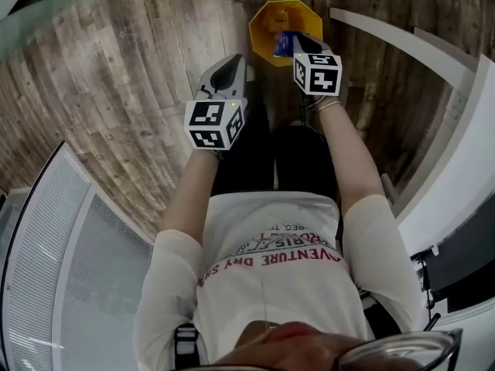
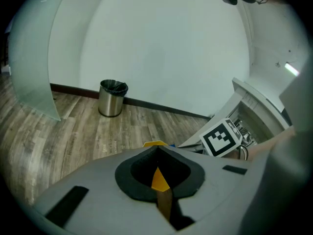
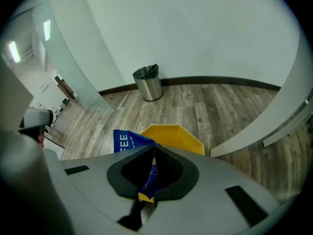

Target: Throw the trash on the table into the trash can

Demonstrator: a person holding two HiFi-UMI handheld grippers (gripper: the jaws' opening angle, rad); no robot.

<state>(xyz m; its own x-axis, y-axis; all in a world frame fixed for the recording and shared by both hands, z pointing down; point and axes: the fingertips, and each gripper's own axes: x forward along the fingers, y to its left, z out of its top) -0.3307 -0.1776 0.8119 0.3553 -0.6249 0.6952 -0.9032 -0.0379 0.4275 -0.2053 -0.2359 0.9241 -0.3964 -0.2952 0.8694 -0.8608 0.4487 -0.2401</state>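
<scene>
Room: grey-brown wood-plank floor [image 1: 116,91], plain white wall [image 2: 161,48] with a dark skirting strip along its foot.

Far left: a frosted glass panel [image 2: 34,58] stands on the floor. Just right of it, against the wall, is a small cylindrical steel bin with a black liner [image 2: 112,99], well apart from both grippers.

Left gripper [image 2: 157,149]: grey shell, pointing downward at the floor in front of the person's black trousers [image 1: 247,161]. Jaws are closed, tips meeting. The slit behind them shows only a sliver of yellow and some floor, and no object is pinched there. Its marker cube sits above the person's left forearm in the head view.

Centre: a yellow octagonal plastic trash can [image 1: 267,29] stands upright on the floor, mouth open upward, just ahead of both grippers.

Right gripper [image 3: 152,148]: jaws clenched on a crumpled blue plastic wrapper with white lettering [image 3: 128,142]. A narrow strip of the wrapper, yellow at its end, runs back between the pads, and the larger printed part sticks out to the left of the tips. In the head view the wrapper lies over the can's mouth. Whether it is below the rim cannot be told.

Far right: a white curved ledge [image 3: 264,126] crosses above the floor.
</scene>
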